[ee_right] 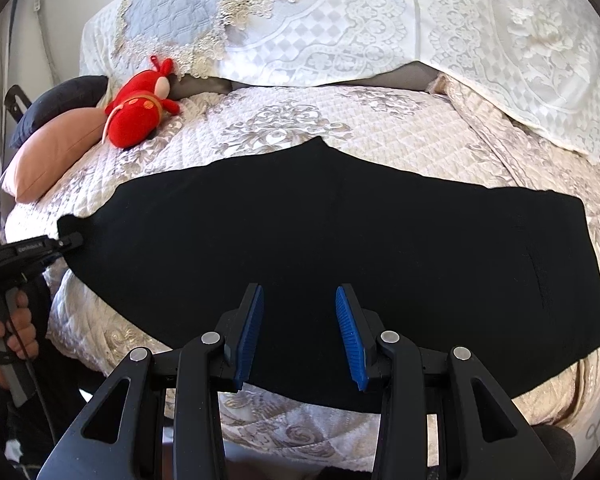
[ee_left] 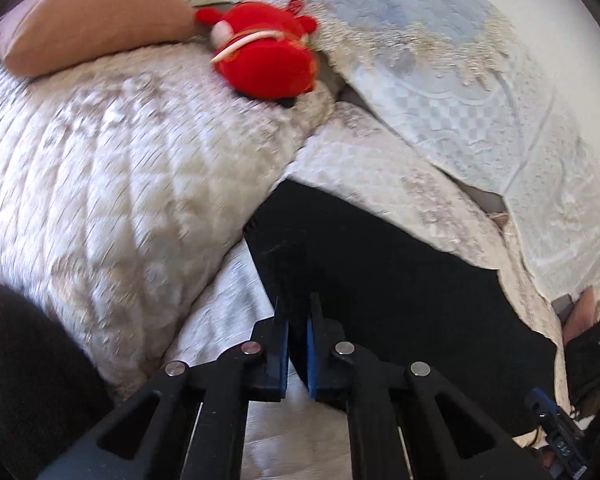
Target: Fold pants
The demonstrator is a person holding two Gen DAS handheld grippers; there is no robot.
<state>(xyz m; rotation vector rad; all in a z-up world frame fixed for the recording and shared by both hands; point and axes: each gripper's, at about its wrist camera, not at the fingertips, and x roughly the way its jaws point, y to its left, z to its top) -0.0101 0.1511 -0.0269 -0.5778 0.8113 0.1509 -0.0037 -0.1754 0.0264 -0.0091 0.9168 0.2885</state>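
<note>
Black pants [ee_right: 340, 240] lie flat, folded lengthwise, across a quilted cream bedspread [ee_right: 284, 124]. My left gripper [ee_right: 74, 237] is at their left end, where a small tip of fabric stands up. In the left wrist view the pants [ee_left: 380, 260] run away to the right, and the left gripper [ee_left: 297, 300] is shut, its blue pads pinching the fabric's edge. My right gripper [ee_right: 299, 292] hovers over the middle of the pants' near edge, open, with nothing pressed between its pads.
A red plush toy [ee_right: 136, 116] and a pink pillow [ee_right: 56, 152] lie at the bed's far left, beside a dark cushion [ee_right: 68, 96]. A blue and white lace cover [ee_right: 340, 20] drapes the back. A hand [ee_right: 16, 332] holds the left gripper's handle.
</note>
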